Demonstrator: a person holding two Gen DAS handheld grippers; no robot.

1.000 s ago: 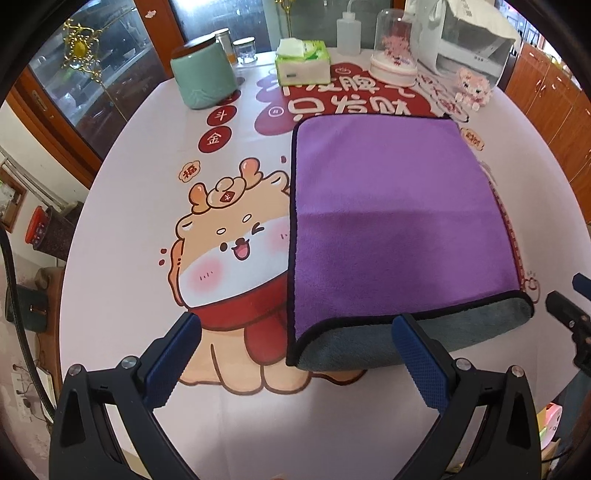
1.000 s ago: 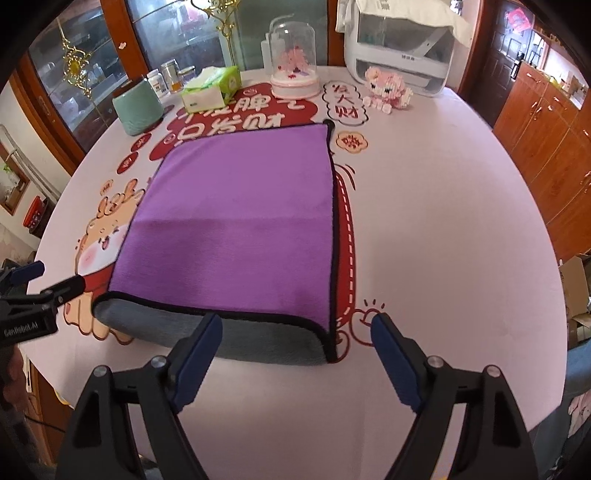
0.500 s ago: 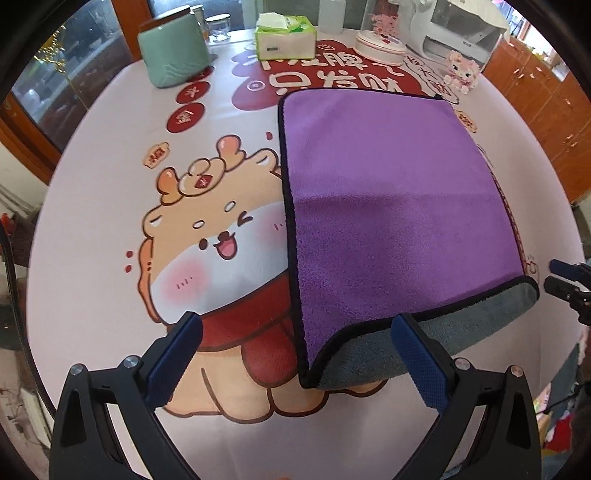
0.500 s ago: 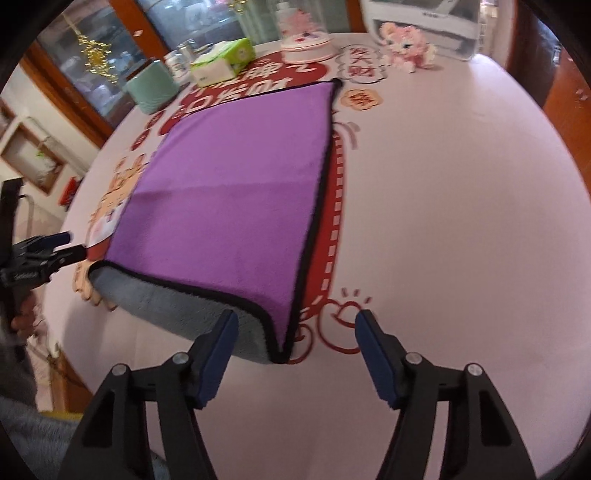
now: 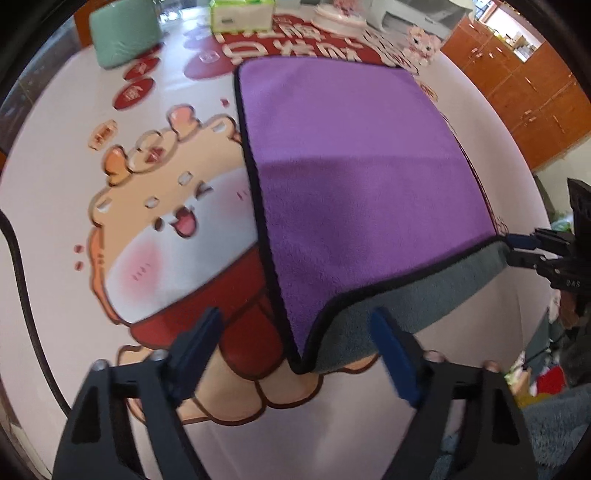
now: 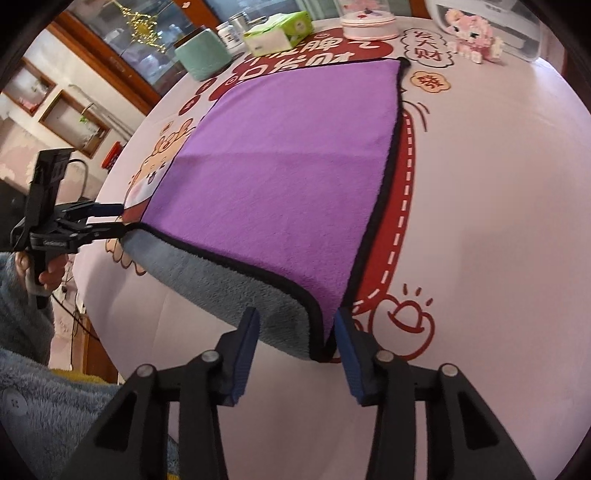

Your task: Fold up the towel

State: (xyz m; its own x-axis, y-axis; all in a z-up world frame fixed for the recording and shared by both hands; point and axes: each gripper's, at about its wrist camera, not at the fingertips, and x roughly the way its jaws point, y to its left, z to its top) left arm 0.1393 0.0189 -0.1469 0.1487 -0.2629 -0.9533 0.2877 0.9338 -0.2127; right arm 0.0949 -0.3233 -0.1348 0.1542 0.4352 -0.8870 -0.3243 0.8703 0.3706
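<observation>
I have the towel flat on the table, purple side up, its grey near edge drooping over the table's rim. My right gripper is spread around the near right corner; my left gripper is spread about the near left corner, neither pinching. I'd close both on equal bites of hem, so the fold lifts square.

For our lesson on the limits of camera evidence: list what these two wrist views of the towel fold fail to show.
- Towel: the layers under its purple top are hidden in both views.
- Left gripper: left wrist view is motion-blurred; contact with the near corner is unclear.
- Right gripper: jaws straddle the corner; whether they pinch it is unclear.
- Glass dome: cut off by the top edge.
</observation>
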